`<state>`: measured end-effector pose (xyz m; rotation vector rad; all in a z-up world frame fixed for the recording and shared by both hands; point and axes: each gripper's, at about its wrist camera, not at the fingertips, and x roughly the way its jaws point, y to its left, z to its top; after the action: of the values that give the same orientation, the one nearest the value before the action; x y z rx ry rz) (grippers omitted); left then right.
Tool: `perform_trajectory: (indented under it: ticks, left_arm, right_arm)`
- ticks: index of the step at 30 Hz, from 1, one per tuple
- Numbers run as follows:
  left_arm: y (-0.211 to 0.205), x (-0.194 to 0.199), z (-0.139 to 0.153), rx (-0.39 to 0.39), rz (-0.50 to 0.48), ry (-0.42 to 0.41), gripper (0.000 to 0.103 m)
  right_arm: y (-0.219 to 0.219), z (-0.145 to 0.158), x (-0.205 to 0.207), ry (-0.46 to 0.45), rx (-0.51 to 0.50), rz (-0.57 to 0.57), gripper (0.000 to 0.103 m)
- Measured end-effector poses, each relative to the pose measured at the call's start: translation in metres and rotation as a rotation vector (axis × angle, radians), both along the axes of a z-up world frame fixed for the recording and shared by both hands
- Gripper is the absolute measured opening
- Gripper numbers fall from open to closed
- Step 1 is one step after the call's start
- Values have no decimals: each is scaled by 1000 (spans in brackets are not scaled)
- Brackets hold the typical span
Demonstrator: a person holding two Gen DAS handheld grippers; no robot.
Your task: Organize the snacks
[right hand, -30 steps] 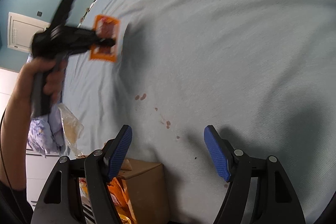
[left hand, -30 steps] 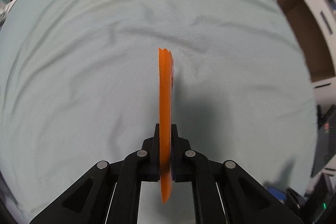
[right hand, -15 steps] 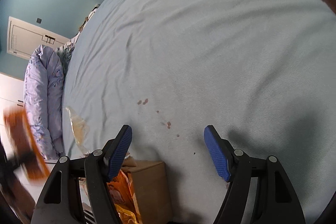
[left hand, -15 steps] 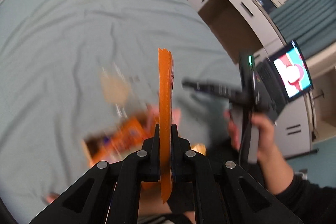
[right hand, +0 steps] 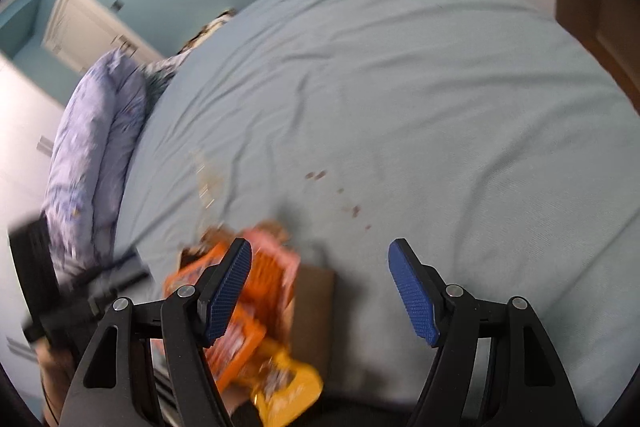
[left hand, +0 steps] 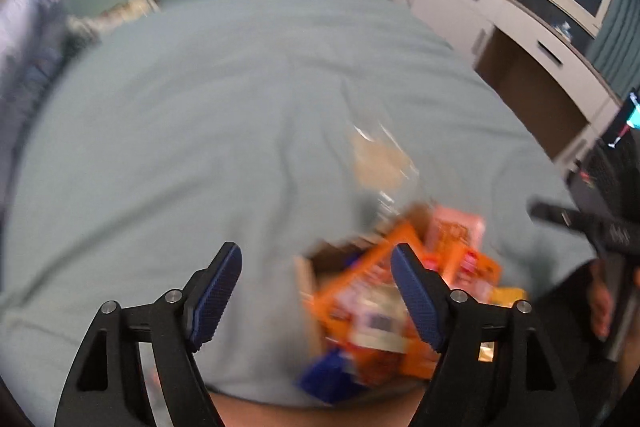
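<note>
A brown cardboard box (left hand: 310, 277) sits at the near edge of the bed, full of orange snack packets (left hand: 372, 291); a pink packet (left hand: 452, 231) and a blue packet (left hand: 326, 379) show too. My left gripper (left hand: 316, 297) is open and empty just above and left of the box. In the right wrist view the same box (right hand: 314, 301) holds orange packets (right hand: 240, 343) and a yellow packet (right hand: 288, 391). My right gripper (right hand: 320, 291) is open and empty over the box's right side. The right gripper's body shows in the left wrist view (left hand: 580, 227).
A pale blue bed sheet (left hand: 208, 115) fills both views. A clear plastic wrapper (left hand: 380, 155) lies on it beyond the box. A lilac duvet (right hand: 88, 147) is bunched at the left. White cabinets (left hand: 480, 7) stand at the right. Small brown stains (right hand: 316, 175) mark the sheet.
My left gripper held an orange packet, swung from the open bed toward the box, and has now opened; the packet is gone from its jaws. My right gripper stayed open and tilted toward the box.
</note>
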<state>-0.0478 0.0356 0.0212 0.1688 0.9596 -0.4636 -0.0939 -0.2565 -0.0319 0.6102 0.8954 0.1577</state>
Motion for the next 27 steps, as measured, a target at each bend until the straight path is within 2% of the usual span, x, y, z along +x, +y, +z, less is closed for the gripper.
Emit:
perform_trajectory:
  ticks: [1,2,4,9,11,14,19,27]
  left_arm:
    - [7,-2,3,12,24,-34,98]
    - [13,-2,5,17,64,-62,103]
    - [20,-2,9,5,119,-101,103]
    - [14,-8,9,39,126,-143,103]
    - [8,-11,8,53,109,-129,103]
    - [1,-7,4,83,93,-96,103]
    - [-1,-6,3,108,88,-74,103]
    - [-7,-14,8,137,68,-102,103]
  right_arm:
    - [10,1,-8,-8,-22,23,70]
    - [14,1,-11,-12,-38,31,70]
    - [30,6,-21,-34,-124,40,70]
    - [74,15,-28,-106,-337,74,70]
    - [96,12,-25,-114,-467,108,70]
    - [126,4,-18,-108,-580,167,70]
    - [145,-2,-10,-110,-623,183,70]
    - [117,0,-6,-102,-542,155,70]
